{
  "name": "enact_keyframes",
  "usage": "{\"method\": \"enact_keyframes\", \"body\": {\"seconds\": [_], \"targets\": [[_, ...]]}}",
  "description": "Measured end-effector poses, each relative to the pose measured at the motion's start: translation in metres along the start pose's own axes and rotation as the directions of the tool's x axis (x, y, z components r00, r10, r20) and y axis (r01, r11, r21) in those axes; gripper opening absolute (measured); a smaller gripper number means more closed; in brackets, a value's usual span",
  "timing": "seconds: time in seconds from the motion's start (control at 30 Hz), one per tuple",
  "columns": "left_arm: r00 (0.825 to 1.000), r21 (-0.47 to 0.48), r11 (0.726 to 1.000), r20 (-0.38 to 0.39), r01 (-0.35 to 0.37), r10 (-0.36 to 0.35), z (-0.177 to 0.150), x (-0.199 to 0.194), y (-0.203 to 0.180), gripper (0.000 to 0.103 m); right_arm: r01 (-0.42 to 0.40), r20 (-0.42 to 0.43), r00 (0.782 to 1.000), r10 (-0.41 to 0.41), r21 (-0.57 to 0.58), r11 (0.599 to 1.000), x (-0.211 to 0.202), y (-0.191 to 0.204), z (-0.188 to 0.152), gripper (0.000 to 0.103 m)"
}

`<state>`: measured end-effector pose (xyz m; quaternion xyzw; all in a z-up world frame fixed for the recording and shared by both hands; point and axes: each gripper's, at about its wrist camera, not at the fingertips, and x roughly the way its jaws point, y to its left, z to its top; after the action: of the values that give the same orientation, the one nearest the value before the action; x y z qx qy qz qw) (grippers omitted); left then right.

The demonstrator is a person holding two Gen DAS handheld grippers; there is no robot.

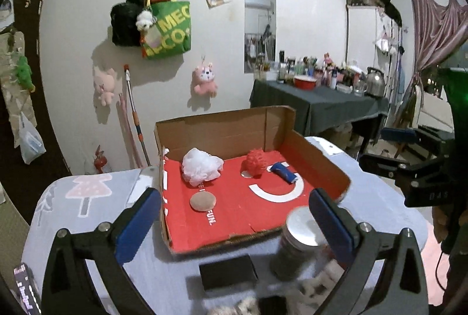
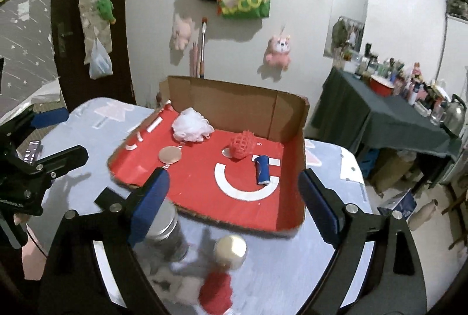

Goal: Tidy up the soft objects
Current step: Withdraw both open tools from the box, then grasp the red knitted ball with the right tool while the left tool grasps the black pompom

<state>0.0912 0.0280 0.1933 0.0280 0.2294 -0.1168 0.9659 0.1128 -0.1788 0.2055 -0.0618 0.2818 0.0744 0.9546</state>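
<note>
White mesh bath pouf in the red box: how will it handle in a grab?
The white mesh bath pouf looks ruffled and airy, so probably very light and squashy; pads may sink in. Its loose folds could snag. Its lumpy shape seems unlikely to roll on the red cardboard box.

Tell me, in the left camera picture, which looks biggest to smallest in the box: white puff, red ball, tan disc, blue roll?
1. white puff
2. red ball
3. tan disc and blue roll: they look about alike, and the disc lies nearer the camera, so no ranking.

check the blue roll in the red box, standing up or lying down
Lying down. The blue roll rests on its side on the red box floor, beside the white ring print, one open end facing the camera.
</note>
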Motion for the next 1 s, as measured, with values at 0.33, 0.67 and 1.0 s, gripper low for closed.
{"method": "enact_keyframes", "body": {"seconds": [0.33, 0.67, 1.0], "targets": [[0.998, -0.01, 1.0, 0.064, -0.025, 0.025, -0.052, -0.042, -0.024, 0.103, 0.053, 0.101, 0.993, -0.056, 0.04, 0.998, -0.049, 0.022, -0.068, 0.096], [0.998, -0.031, 1.0, -0.06, 0.004, -0.006, -0.121, -0.01, -0.041, 0.103, 0.082, 0.029, 0.996, -0.085, 0.102, 0.991, -0.028, 0.024, -0.142, 0.096], [0.989, -0.033, 0.999, -0.145, 0.002, -0.007, -0.149, 0.011, -0.043, 0.103, 0.068, -0.065, 0.996, -0.058, 0.159, 0.985, 0.003, 0.011, -0.174, 0.096]]}}
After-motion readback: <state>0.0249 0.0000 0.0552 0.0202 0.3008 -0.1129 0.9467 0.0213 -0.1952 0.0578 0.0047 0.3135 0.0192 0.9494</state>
